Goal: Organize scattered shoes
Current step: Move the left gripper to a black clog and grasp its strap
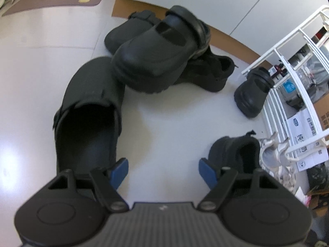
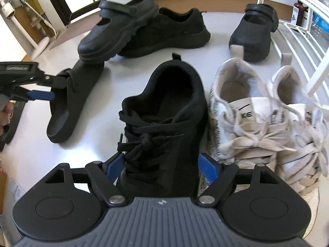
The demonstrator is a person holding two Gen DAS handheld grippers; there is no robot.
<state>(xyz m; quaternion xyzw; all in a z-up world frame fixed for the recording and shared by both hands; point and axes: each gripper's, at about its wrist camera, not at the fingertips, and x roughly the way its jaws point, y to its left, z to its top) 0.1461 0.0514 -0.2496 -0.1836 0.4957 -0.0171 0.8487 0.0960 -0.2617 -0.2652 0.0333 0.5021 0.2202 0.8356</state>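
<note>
Two tools: right tool [image 2: 162, 167] spread, straddling black sneaker [image 2: 164, 123]; left tool [image 1: 163, 170] spread, beside clog [image 1: 88, 113].

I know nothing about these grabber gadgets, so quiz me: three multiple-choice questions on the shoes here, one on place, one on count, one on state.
1. Where does the black laced sneaker stand?
A. beside the beige sneakers
B. on the white rack
C. on top of a clog

2. How many beige sneakers are there?
A. one
B. two
C. four

3. How is the right gripper?
A. shut on a clog
B. open, around the black sneaker's toe
C. out of view

Answers: 1 A, it stands on the floor right next to the beige pair. 2 B, two lie side by side. 3 B, its blue fingers stand apart on either side of the toe.
</note>
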